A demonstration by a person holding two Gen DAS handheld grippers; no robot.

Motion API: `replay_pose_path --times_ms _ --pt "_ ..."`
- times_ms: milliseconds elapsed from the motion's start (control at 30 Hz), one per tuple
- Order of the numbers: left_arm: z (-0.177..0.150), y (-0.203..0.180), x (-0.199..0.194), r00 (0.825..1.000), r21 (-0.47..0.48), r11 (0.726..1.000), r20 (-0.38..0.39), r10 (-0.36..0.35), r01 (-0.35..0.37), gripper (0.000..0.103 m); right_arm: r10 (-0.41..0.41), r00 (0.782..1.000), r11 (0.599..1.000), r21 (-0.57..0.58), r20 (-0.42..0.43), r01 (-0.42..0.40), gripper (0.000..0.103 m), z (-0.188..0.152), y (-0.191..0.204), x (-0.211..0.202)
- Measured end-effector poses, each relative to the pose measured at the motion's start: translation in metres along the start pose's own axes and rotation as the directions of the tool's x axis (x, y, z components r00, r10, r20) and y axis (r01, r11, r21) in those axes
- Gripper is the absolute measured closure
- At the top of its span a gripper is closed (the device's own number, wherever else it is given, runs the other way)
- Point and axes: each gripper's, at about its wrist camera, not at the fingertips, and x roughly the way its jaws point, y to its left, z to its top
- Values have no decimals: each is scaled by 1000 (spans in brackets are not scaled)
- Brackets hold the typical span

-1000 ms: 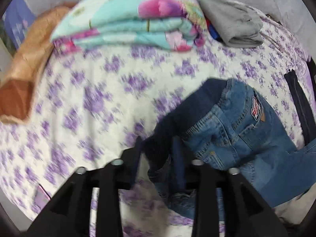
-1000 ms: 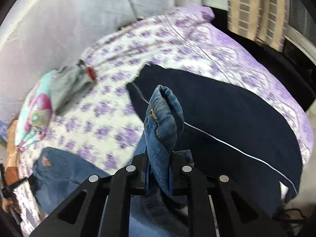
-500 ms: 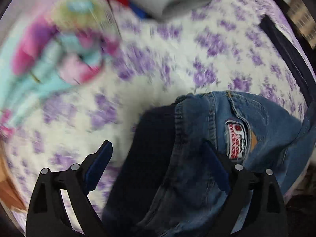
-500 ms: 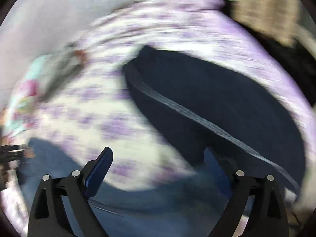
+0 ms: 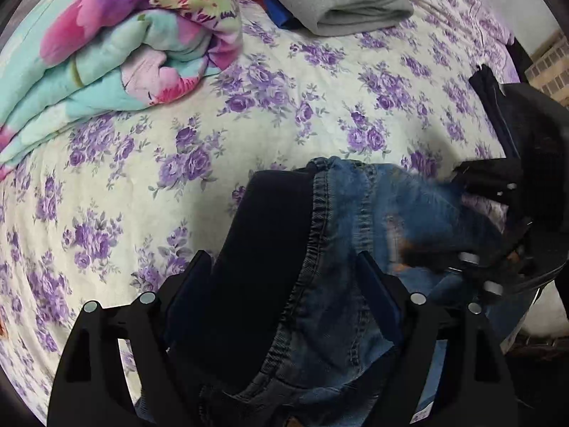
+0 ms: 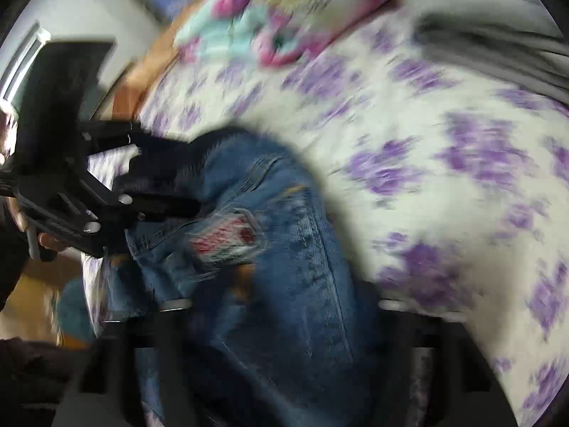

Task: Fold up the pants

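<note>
Left gripper (image 5: 284, 277): fingers (image 5: 188, 281) spread wide and closing, straddling the waistband of the jeans (image 5: 338, 249); the pads do not press the cloth. A second ago these jaws stood narrow, pinched on the denim; half a second ago they had already released it. The gripper points steeply down at the bed.

Right gripper (image 6: 281, 306): heavily blurred in its own view; jaws closing with denim lying between them, contact not discernible. A second ago it held a bunched trouser leg aloft over a dark garment (image 5: 498, 114); that grip is gone and the gripper now sits low over the seat of the jeans, near the red patch (image 6: 227, 238). In the left view it appears at the right edge (image 5: 473, 220), just beside the denim.

The jeans lie on the purple-flowered sheet (image 5: 284, 106), waistband toward the folded floral quilt (image 5: 117, 46) and grey garment (image 5: 341, 0).
</note>
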Motion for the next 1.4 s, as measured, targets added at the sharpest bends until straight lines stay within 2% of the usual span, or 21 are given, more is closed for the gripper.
replay_pose_path --times_ms 33,67,133,167,267,367,467,533,600,667,733,800,833,967,1067,1100,1167,1267,1333,1367,1400 --pt "-2 3 0 1000 -14 1000 7 -9 9 27 3 1000 1000 -2 -29 -3 85 4 1 2" --pt "-3 2 0 1000 -29 1000 13 -8 9 32 14 999 1000 -4 -35 -15 90 8 0 1" --pt "-4 7 -10 999 -84 996 48 3 1 47 4 1000 1000 -20 30 -3 92 18 4 -24" --pt "-3 8 -18 997 -115 993 74 -21 30 48 -4 997 998 -65 72 9 93 25 14 -39" --pt "-12 20 -76 973 -220 974 230 -6 58 50 8 980 971 -235 199 40 93 53 63 -81" --pt "-30 35 -136 926 -315 949 360 110 10 50 34 966 909 -411 255 76 92 103 116 -94" --pt "-50 63 -171 892 -462 887 393 226 -21 48 46 968 857 -507 247 88 92 137 151 -63" --pt "-59 89 -173 879 -570 820 361 312 -57 38 12 963 827 -544 268 141 85 161 169 -29" --pt "-64 115 -155 882 -651 746 263 391 -137 27 -162 936 830 -469 313 301 41 180 166 9" --pt "-64 125 -134 894 -677 700 139 426 -228 28 -283 914 867 -330 289 373 43 181 141 19" --pt "-74 123 -126 900 -657 717 134 416 -233 27 -205 917 952 -148 343 268 39 155 101 -19" --pt "-85 116 -124 887 -642 731 168 430 -233 23 -234 877 966 1 419 257 20 114 57 -68" --pt "-90 112 -120 887 -626 740 163 432 -246 20 -277 859 959 71 430 274 18 88 34 -90" --pt "-108 95 -88 925 -565 792 126 359 -230 20 -470 815 868 342 338 359 18 -37 -63 -166" --pt "-108 74 -58 932 -506 818 67 355 -275 20 -570 794 762 496 210 416 18 -136 -116 -193" --pt "-108 68 -50 934 -503 813 31 357 -294 21 -576 795 748 517 192 417 18 -150 -120 -192" --pt "-107 59 -50 934 -524 796 5 358 -302 28 -527 828 754 554 190 353 18 -174 -129 -186" --pt "-104 42 -71 931 -577 786 112 346 -223 19 -448 863 757 613 233 227 18 -175 -137 -167" --pt "-95 29 -72 937 -553 806 120 330 -213 13 -400 878 781 600 264 176 18 -158 -134 -145" --pt "-90 23 -69 940 -527 820 105 325 -224 13 -374 891 784 601 256 157 26 -150 -138 -134" --pt "-86 15 -67 941 -504 831 95 325 -236 13 -316 918 784 611 241 109 57 -139 -144 -122"
